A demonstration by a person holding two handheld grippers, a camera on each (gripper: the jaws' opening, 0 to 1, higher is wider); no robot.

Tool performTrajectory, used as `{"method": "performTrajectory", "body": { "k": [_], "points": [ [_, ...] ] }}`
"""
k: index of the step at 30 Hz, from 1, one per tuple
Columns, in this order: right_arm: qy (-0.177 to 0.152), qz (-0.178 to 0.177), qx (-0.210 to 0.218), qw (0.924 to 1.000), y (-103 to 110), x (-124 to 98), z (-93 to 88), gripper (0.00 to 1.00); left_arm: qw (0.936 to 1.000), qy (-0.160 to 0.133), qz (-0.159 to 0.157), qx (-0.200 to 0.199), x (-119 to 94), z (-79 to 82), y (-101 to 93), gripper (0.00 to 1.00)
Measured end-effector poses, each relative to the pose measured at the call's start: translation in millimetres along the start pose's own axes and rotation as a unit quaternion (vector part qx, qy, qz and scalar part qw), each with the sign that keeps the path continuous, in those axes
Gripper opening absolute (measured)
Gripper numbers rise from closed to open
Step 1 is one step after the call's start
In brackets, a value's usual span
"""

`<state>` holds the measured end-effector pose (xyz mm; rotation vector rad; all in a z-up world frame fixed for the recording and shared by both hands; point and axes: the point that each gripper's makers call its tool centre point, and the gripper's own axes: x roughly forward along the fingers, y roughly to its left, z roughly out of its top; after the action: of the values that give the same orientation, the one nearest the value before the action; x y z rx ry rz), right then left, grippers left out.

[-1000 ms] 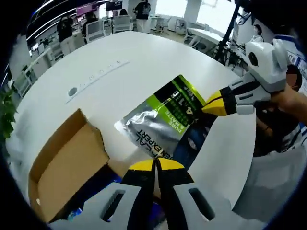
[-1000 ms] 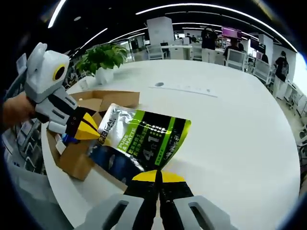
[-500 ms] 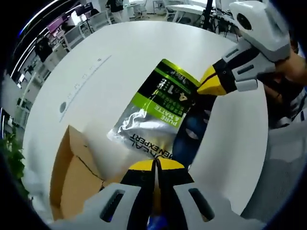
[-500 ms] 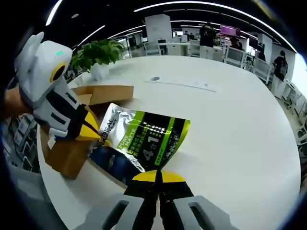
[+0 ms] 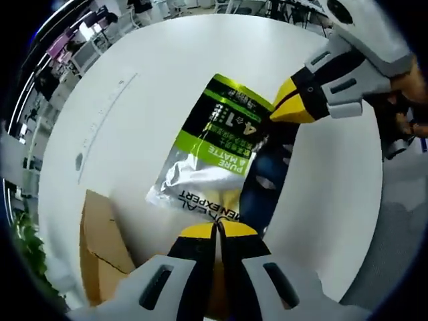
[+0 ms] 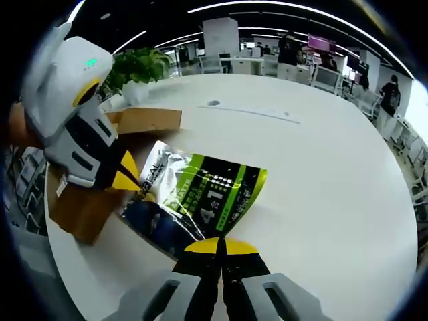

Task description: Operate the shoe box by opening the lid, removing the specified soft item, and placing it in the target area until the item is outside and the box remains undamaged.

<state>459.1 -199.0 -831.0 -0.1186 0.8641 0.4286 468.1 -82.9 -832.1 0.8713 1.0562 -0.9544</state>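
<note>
I hold the pouch [image 5: 217,157] by two ends, above the white table [image 5: 154,80]. My left gripper [image 5: 215,231] has its yellow tips pressed together on the silver end of the pouch; in the right gripper view it [image 6: 127,180] comes in from the left and pinches that same end. My right gripper [image 6: 217,246] is clamped on the green end, and in the left gripper view it [image 5: 284,110] bites that corner from the right. The pouch [image 6: 200,200] sags between them, its dark lower side folded under so I cannot read it. The box [image 6: 100,167] sits behind and below the pouch, partly covered by the left gripper; in the left gripper view the box [image 5: 100,247] is cut off at the edge, and I cannot tell how its lid stands. A plant [image 6: 137,67] stands past it.
</note>
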Motion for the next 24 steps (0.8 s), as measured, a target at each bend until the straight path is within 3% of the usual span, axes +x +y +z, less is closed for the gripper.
{"method": "performTrajectory", "body": {
  "k": [3,12,24],
  "points": [
    [-0.004,-0.001,0.002,1.0,0,2,0.3,0.0,0.9995,0.012,0.007,0.029,5,-1.9,-2.0,0.0],
    [-0.002,0.003,-0.006,1.0,5,9,-5.9,0.0,0.9988,0.027,-0.001,0.041,16,-12.3,-3.4,0.0],
    [-0.013,-0.021,-0.005,0.9997,-9,9,-11.6,0.0,0.9998,-0.003,-0.003,0.018,15,-6.1,-5.1,0.02]
  ]
}}
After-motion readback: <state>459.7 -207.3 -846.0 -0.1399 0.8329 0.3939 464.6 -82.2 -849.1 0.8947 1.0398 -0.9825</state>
